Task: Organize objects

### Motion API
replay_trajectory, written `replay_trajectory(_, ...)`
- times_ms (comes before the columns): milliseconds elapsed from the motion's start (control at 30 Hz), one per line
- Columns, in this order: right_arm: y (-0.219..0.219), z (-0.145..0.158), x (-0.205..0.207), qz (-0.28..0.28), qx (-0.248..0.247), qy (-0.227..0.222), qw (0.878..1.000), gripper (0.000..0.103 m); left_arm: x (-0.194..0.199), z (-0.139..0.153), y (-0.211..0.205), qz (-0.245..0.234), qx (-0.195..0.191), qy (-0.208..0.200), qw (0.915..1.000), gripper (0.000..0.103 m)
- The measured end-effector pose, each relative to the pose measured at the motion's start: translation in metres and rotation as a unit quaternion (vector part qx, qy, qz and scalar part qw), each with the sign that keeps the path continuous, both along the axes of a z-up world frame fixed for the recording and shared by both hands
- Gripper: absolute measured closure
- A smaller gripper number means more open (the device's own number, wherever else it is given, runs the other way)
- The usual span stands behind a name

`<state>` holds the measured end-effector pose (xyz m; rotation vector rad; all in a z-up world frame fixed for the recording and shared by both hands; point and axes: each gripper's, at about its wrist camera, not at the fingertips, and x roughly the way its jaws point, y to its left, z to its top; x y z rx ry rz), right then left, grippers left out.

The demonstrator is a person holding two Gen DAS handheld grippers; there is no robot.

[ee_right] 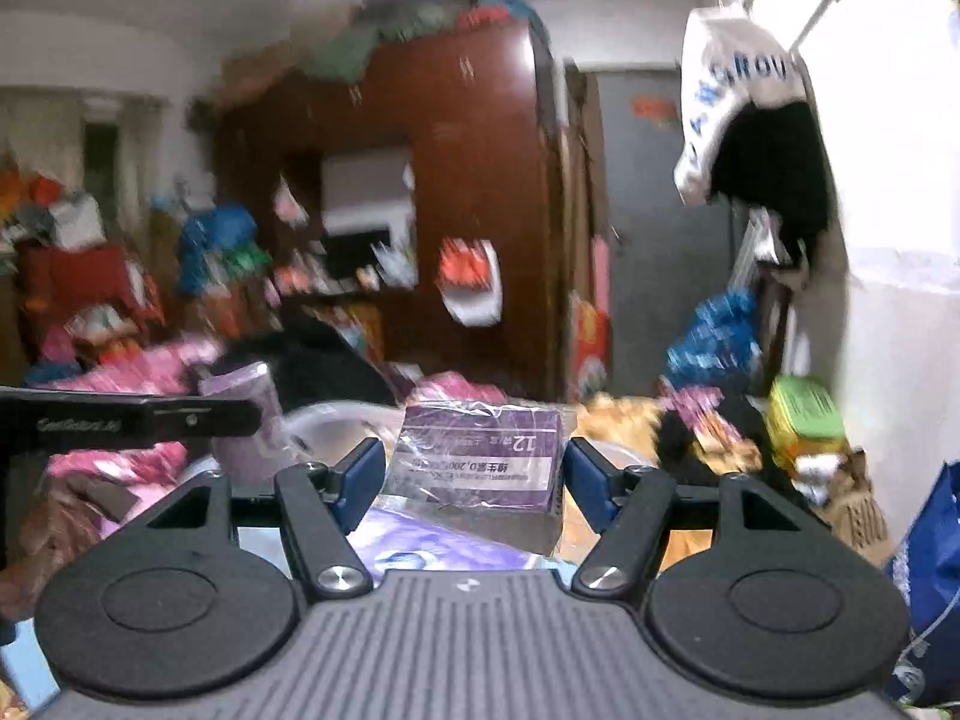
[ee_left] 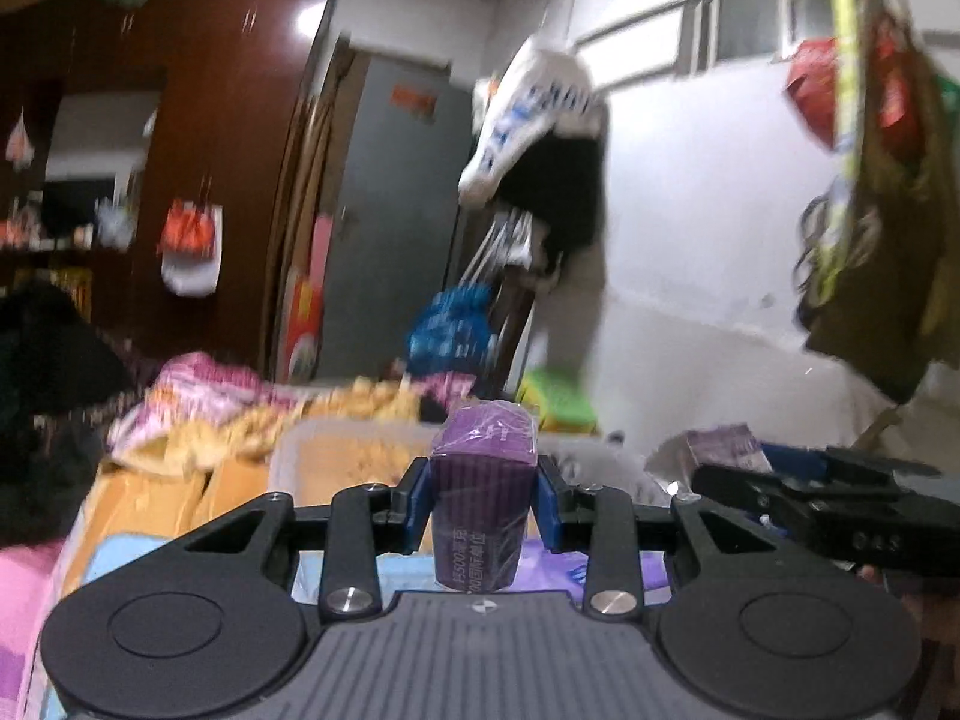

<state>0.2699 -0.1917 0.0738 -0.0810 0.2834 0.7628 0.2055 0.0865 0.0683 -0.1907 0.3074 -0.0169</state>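
Now both fingers pairs pinch purple boxes: left (ee_left: 483, 501) upright box (ee_left: 483, 480), right (ee_right: 474, 474) flat box (ee_right: 480, 468).

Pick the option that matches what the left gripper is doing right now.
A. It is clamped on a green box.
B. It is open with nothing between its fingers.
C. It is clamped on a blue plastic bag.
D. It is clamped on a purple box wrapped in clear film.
D. In the left wrist view, the left gripper has its blue pads pressed against both sides of the film-wrapped purple box.
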Motion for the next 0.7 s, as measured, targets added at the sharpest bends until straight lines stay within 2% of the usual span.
replay_trajectory(167, 0.008, -0.012, 0.030, -0.012, -0.012, 0.055, 0.998, 0.034, 0.021, -0.008, -0.003, 0.006, 0.012, 0.026, 0.9996, 0.064)
replay_trajectory(400, 0.012, -0.014, 0.037, -0.036, -0.041, 0.061, 0.997, 0.034, 0.034, -0.004, 0.000, 0.048, 0.033, 0.050, 0.9971, 0.064)
replay_trajectory(500, 0.017, -0.015, 0.044, -0.041, -0.052, 0.076, 0.995, 0.034, 0.043, -0.009, 0.001, 0.044, 0.036, 0.075, 0.9956, 0.064)
replay_trajectory(600, 0.021, -0.018, 0.049, -0.046, -0.060, 0.083, 0.994, 0.032, 0.038, -0.015, -0.003, 0.037, 0.051, 0.067, 0.9958, 0.062)
replay_trajectory(667, 0.020, -0.019, 0.048, -0.044, -0.059, 0.082, 0.994, 0.018, 0.034, -0.014, -0.004, 0.031, 0.054, 0.051, 0.9967, 0.047)
replay_trajectory(700, 0.018, -0.017, 0.047, -0.047, -0.056, 0.077, 0.994, 0.004, 0.030, -0.013, -0.004, 0.028, 0.052, 0.042, 0.9974, 0.027)
